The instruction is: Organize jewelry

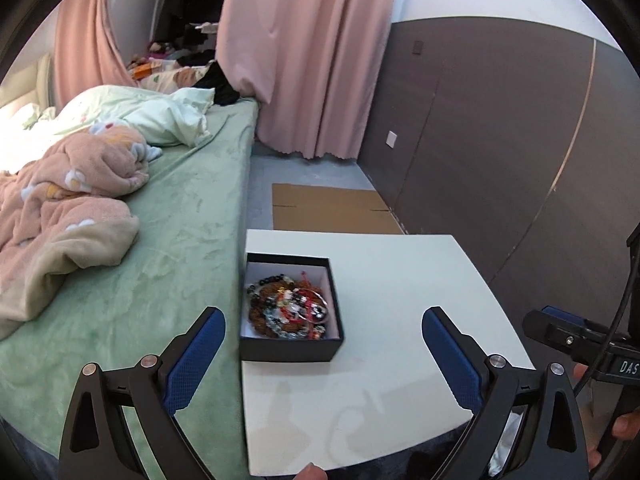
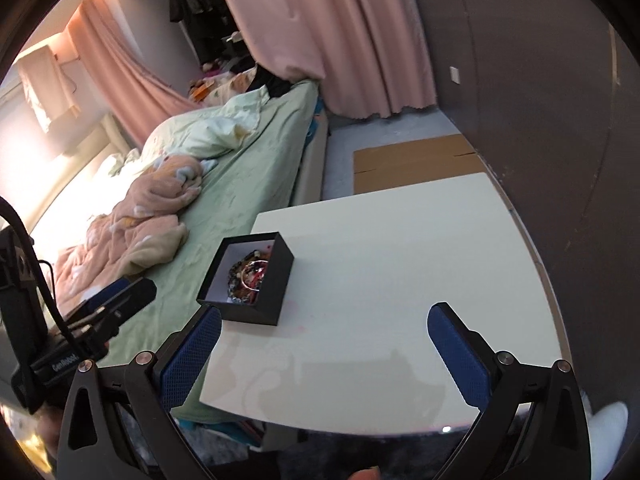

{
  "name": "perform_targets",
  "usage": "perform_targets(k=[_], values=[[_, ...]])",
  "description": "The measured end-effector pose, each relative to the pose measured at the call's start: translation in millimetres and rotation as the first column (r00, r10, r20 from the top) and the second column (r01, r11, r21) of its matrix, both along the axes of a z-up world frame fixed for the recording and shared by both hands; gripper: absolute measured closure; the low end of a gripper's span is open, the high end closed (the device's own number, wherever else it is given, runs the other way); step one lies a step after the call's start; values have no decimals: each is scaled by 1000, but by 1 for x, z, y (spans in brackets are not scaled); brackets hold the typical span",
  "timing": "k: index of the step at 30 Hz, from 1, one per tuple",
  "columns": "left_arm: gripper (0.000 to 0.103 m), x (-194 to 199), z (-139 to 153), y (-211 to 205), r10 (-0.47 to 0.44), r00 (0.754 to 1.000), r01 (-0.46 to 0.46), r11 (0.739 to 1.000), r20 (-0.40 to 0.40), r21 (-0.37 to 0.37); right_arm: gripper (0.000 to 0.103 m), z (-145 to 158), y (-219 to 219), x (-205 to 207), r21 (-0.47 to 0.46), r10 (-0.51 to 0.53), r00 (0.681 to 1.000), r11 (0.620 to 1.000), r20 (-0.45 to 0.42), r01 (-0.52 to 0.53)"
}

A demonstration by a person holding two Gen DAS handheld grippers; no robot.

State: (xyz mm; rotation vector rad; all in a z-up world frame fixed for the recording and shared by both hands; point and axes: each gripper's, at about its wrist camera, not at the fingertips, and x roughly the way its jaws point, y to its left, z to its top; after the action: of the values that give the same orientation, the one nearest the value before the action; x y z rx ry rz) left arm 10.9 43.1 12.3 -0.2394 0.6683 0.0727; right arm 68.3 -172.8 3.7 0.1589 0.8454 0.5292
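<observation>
1. Square black cardboard jewelry box, white-lined, lid off, opening facing up; sits flat on the white rectangular tabletop at its left edge, sides roughly parallel to the table edges. No clear long axis, near square.
2. Box holds a tangled pile of beaded bracelets: brown wooden beads, black beads, pale glassy beads, red cord, and a thin silver bangle lying on top. All inside the box walls; single items hard to separate.
3. Left gripper: blue-padded fingers spread wide, holding nothing, hovering above the near-left part of the table, box just ahead between the fingertips.
4. Right gripper: blue pads also wide apart, empty, over the near table edge; box near its left finger, contact not clear.
5. Rest of the tabletop is bare, with gripper shadows near the front edge.
6. Bed with green fleece sheet butts against the table's left edge; a crumpled pink floral blanket lies on it.
7. Flat brown cardboard sheet on the floor beyond the far table edge; pink curtain behind; grey wall panel on the right.
</observation>
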Motion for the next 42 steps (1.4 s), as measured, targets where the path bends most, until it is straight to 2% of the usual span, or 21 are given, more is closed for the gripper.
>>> perform_targets(k=[7, 13, 23, 32, 42], values=[[4, 1, 0, -21, -12, 1000, 12, 999, -3, 52, 0, 6, -26, -15, -1, -52, 997, 999, 48, 52], [4, -1, 0, -29, -16, 1000, 16, 998, 1, 67, 0, 8, -43, -19, -14, -72, 995, 997, 69, 73], [4, -2, 3, -31, -11, 1000, 11, 999, 15, 48, 0, 17, -43, -27, 45, -47, 996, 998, 71, 44], [4, 4, 1, -33, -15, 1000, 16, 998, -15, 55, 0, 13, -33, -26, -3, -50, 996, 999, 74, 50], [4, 7, 4, -33, -17, 1000, 17, 998, -11, 54, 0, 11, -32, -21, -18, -62, 996, 998, 67, 64]])
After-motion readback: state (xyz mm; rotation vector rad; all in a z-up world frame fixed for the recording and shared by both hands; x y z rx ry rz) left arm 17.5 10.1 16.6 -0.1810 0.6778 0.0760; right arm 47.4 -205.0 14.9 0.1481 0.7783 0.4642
